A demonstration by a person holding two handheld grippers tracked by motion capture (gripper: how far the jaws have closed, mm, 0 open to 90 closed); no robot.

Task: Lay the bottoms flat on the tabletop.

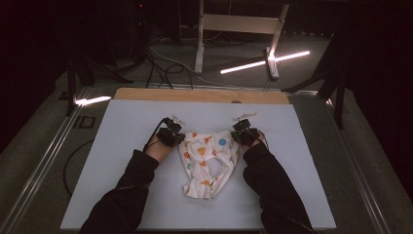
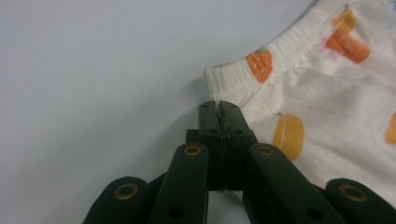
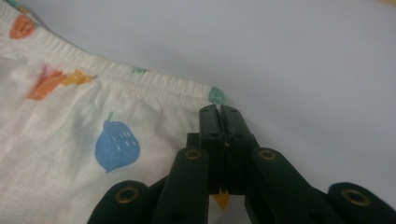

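The little pants (image 1: pixel 208 163) lay flat in the middle of the white board (image 1: pixel 122 146), cream with bright fruit shapes. They looked soft, thin and very light, so they would flop and bunch up. The 2 corners of the stretchy band were good spots to grab. The left gripper (image 2: pixel 219 109) pinched 1 corner, and the right gripper (image 3: pixel 219 112) pinched the other.

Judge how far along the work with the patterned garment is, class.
Done: the garment lies on the white board. In hand: the left gripper and right gripper are each shut at a corner of its waistband. Left: no fold shows yet; any folding remains, judging from its spread shape.
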